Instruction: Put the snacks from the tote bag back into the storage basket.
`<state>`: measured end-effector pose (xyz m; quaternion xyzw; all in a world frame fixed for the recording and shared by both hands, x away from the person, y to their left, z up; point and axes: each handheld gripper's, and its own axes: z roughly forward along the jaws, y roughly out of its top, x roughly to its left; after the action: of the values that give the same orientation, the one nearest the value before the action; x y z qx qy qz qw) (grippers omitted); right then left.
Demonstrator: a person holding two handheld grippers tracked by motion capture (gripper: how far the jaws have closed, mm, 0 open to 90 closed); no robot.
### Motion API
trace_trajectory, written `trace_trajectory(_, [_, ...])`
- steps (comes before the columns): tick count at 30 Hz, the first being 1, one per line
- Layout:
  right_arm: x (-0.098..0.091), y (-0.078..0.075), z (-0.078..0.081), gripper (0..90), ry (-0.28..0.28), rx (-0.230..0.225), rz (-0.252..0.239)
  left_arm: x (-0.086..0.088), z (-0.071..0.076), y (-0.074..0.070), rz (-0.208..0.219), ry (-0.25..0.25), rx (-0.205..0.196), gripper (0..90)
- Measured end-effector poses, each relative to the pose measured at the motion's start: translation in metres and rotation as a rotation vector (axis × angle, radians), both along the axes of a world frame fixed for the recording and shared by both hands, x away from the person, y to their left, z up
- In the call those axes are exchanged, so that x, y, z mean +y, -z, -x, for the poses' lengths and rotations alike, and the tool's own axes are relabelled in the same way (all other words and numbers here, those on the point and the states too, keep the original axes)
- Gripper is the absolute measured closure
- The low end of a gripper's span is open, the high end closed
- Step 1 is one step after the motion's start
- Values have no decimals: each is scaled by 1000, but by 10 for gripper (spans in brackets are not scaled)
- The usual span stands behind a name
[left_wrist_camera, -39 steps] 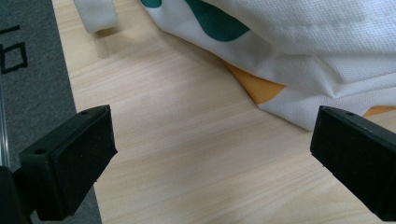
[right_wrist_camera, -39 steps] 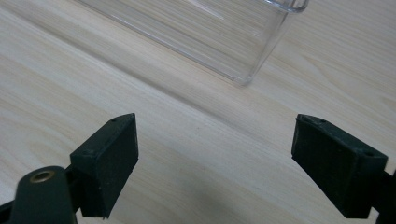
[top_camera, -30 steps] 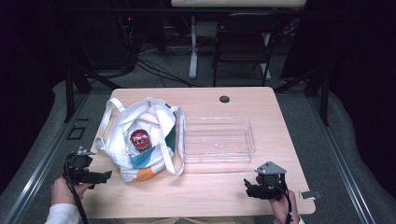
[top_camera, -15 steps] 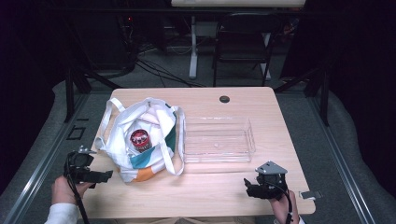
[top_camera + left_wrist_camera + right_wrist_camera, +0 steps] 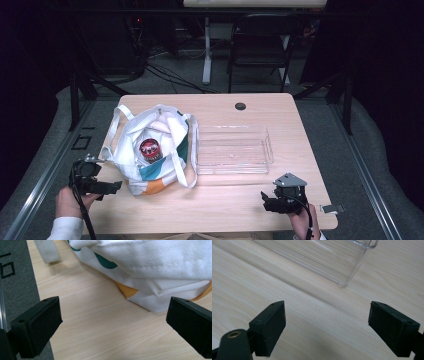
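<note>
Pale wooden counter (image 5: 215,205): white cloth tote bag (image 5: 150,150) with a red-lidded jar (image 5: 149,148) lies just ahead-right of the nearer left claw (image 5: 116,185); both it and the right claw (image 5: 263,201) gape wide, empty.

- tote bag (image 5: 150,150): lower body cut by top and right edges in left gripper view; its far side and inside hidden by own folds in high view.
- red-lidded jar (image 5: 149,148) in bag: only top shows, label too small to read.
- clear tray (image 5: 319,257): cut by top edge in right gripper view.
- desk (image 5: 220,205): near edge cut by bottom of high view.
</note>
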<state>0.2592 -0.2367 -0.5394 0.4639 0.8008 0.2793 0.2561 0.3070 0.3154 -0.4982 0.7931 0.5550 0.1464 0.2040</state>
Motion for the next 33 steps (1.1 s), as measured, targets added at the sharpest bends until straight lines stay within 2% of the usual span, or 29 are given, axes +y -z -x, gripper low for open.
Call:
trace_trajectory(11, [0,0,0,139,-1,3,1,-1,-2,-16,22,-9,-37,5])
trace_trajectory(28, [1,1,0,139,4,-3,3,-16,-16,-35,34,15,-76,5])
trace_trajectory(33, [1,1,0,139,3,-5,5,-20,-20,-38,39,24,-77,5])
